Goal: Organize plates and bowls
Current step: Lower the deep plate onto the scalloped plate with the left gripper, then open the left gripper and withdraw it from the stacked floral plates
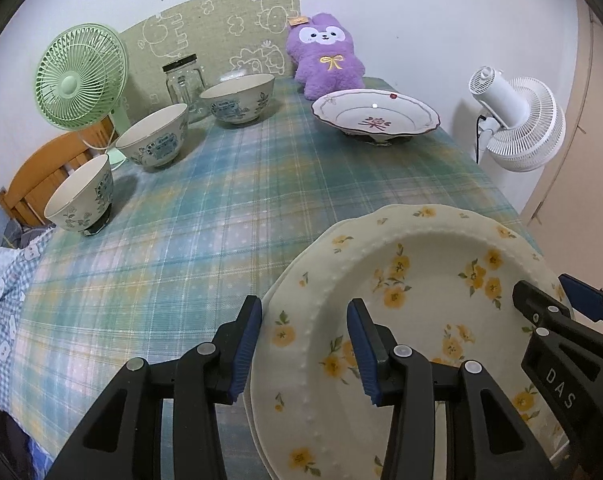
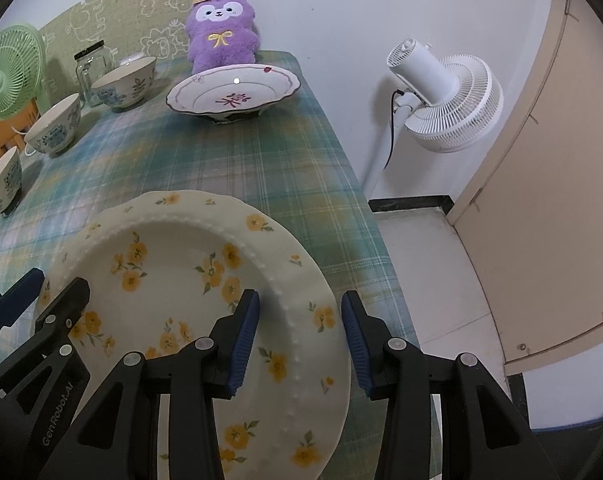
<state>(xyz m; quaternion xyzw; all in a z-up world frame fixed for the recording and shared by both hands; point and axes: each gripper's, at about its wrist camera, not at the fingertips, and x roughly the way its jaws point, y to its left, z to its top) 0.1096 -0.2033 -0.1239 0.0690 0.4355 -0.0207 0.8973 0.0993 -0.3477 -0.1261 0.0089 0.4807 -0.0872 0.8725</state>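
Note:
A cream plate with yellow flowers lies near the table's front right corner, with the edge of a second plate showing beneath it. My left gripper straddles the plate's left rim, one finger inside and one outside, shut on it. On the opposite rim my right gripper holds the plate the same way. Three blue-patterned bowls stand in a row along the left side. A white dish with a pink-edged rim sits at the back.
A plaid cloth covers the table. A green fan, a glass jar and a purple plush toy stand along the back. A white floor fan and a beige door are off the right edge.

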